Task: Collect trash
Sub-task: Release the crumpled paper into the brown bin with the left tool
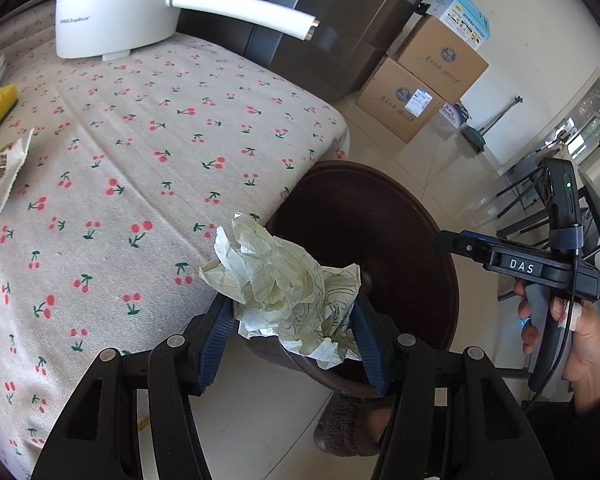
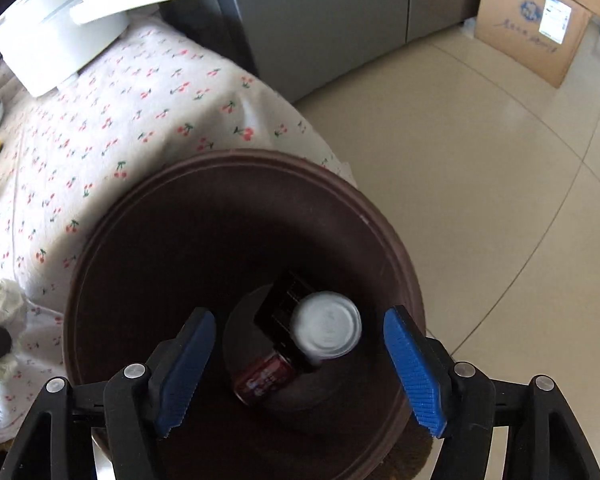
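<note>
Snack wrapper (image 1: 2, 176) edge-cropped.

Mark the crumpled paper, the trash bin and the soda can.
crumpled paper (image 1: 284, 280): left wrist view, middle of the wad.
trash bin (image 2: 236, 160): right wrist view, far rim.
soda can (image 2: 266, 380): right wrist view, red side.

Cherry-print cloth (image 1: 140, 128), brown bin (image 2: 100, 240), pale green paper (image 1: 284, 284).

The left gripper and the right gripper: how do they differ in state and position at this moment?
The left gripper is shut on the crumpled pale paper; the right gripper is open and holds nothing. The left one is at the rim of the dark brown round bin, near the table edge; the right one hangs over the bin's opening. Both have blue pads.
</note>
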### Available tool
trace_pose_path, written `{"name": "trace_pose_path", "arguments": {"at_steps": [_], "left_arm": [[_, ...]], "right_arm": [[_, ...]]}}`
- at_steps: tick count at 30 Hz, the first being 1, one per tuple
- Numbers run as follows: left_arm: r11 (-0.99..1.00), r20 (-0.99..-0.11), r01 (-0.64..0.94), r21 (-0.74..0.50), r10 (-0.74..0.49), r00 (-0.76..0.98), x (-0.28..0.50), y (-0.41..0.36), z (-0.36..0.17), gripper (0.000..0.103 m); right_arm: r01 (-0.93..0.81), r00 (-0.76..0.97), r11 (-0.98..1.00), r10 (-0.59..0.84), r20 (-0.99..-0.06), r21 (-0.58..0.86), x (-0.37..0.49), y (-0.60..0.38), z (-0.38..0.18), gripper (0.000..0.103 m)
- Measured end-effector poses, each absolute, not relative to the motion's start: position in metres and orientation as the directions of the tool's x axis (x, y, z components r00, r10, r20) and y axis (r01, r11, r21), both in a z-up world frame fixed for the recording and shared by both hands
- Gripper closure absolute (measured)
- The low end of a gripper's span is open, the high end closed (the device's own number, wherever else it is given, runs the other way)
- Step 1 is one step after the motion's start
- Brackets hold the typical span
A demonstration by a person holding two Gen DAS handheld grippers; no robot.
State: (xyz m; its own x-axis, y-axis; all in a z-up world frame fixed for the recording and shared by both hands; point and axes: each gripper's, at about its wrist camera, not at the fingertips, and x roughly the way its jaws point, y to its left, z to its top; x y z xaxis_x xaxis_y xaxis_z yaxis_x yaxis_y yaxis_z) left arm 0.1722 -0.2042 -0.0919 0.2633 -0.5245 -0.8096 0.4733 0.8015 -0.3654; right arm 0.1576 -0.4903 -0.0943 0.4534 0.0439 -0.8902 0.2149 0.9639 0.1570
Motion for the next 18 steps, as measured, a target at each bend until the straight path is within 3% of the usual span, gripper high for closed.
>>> {"name": "trace_pose_path", "arguments": {"at_steps": [15, 18], "left_arm": [[0.728, -0.802, 0.596, -0.339, -0.555, 0.22, 0.165, -0.25, -0.103, 0.041], [0.733, -0.817, 0.603, -0.316, -0.533, 0.22, 0.164, -0.259, -0.106, 0.028]], "right_arm": [[0.21, 0.452, 0.965, 0.047, -0.891, 0.158, 0.15, -0.494, -0.091, 0.026], [0.215, 0.453, 0.963, 0.047, -0.89, 0.161, 0.15, -0.496, -0.09, 0.025]]}}
